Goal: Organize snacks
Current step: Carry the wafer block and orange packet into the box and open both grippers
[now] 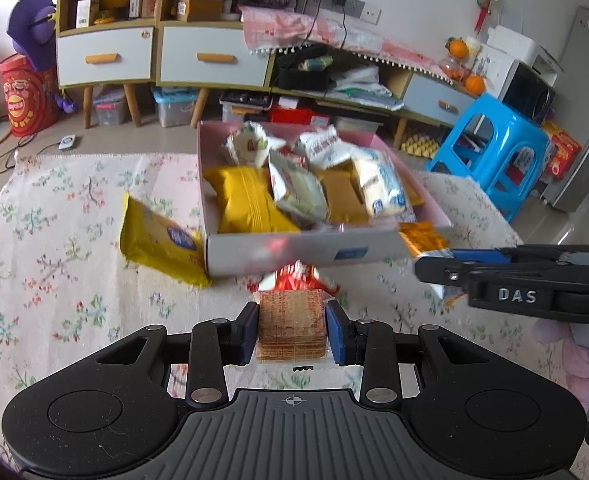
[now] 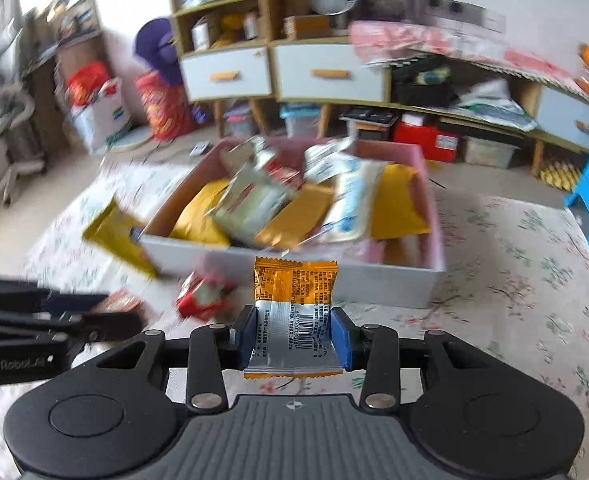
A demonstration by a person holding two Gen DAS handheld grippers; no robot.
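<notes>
Floral-clothed bench: the left gripper is clamping a cracker pack, the right gripper an orange wafer packet; the snack box is lying straight ahead of both jaws.

"DAS" on right hand-held gripper (white letters).

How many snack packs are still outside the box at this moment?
3, perhaps more hidden: the cracker pack in the left gripper, the orange-and-silver packet in the right gripper, and the yellow bag lying against the box.
</notes>
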